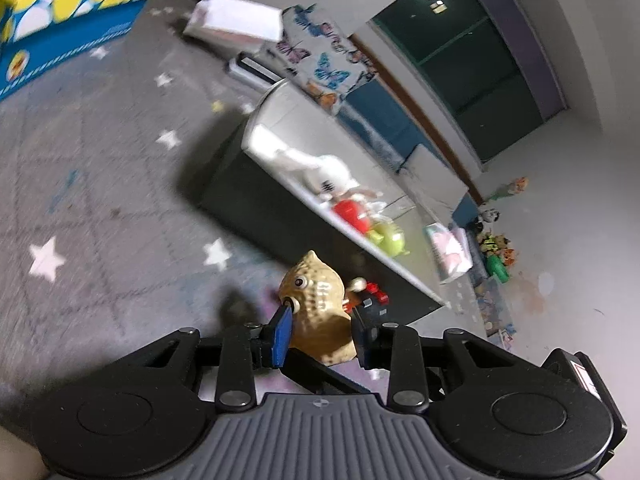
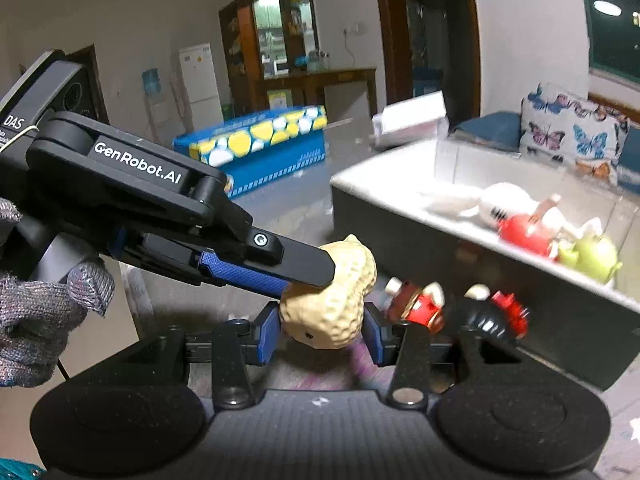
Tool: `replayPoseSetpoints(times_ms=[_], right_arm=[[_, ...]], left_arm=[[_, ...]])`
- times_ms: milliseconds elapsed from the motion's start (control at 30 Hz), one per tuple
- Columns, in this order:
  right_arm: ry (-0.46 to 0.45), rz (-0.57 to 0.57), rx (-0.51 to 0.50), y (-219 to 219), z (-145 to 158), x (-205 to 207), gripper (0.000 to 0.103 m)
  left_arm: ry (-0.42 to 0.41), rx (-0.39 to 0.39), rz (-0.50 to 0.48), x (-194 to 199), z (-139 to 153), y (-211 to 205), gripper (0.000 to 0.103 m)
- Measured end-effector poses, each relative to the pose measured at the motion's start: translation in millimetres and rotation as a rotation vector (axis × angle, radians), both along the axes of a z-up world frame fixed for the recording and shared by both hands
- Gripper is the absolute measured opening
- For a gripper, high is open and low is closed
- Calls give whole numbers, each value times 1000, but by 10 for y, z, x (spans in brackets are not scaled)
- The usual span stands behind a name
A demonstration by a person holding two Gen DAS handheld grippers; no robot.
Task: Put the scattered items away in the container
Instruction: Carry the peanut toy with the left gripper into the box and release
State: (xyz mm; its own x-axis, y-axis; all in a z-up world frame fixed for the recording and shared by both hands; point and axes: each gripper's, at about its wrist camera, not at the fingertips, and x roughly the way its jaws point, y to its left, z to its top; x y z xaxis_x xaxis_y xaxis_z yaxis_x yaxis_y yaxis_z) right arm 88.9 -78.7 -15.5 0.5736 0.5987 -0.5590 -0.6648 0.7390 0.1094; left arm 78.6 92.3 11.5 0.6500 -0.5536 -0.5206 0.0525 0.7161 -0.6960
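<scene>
Both my grippers on peanut toy (image 2: 330, 292). Right gripper (image 2: 320, 330) pinching it across lower lobe; left gripper (image 1: 320, 328) clamped on same toy, its fingers (image 2: 304, 266) crossing upper lobe. Toy held off floor, near side of container (image 2: 400, 200), red-black toy (image 2: 496, 312) just right. Judge it light, hard, ribbed shell, decent grip; waist best hold. Container already holds plush and red, green toys.

Dim indoor light around you, ceiling lamp (image 2: 607, 7) mirrored in the dark window, white glare on the container (image 1: 276, 120) wall beyond your jaws, motion blur across the carpet (image 1: 100, 184), fisheye bending and dark corners at both views' edges.
</scene>
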Motion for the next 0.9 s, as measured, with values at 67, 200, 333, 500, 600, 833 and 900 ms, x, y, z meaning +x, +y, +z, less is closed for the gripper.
replayPoseSetpoints(times_ms=[67,200,333,500,600,833,900], right_arm=[[-28,-17,9,-55,86,12,44],[-76,-62,22,-193,244,98,44],[-98,-114,15,-363,357,265,44],[-97,-170,-24,-555,407,518,44],[-84,-190,-49,-634,399,702,44],[-36,-209,-134,-760,293,1072,44],[-14,-205,-157,-758,250,1176,44]], left_arm=[[-30,5,-16,54,102,-63,34],[-75,17,-55,245,271,-221,35],[-107,30,-105,513,353,-429,34],[-102,26,-162,911,332,-704,34],[-90,20,-181,1107,285,-824,33],[-40,8,-196,1429,109,-1019,33],[-24,12,-196,1490,50,-1040,33]])
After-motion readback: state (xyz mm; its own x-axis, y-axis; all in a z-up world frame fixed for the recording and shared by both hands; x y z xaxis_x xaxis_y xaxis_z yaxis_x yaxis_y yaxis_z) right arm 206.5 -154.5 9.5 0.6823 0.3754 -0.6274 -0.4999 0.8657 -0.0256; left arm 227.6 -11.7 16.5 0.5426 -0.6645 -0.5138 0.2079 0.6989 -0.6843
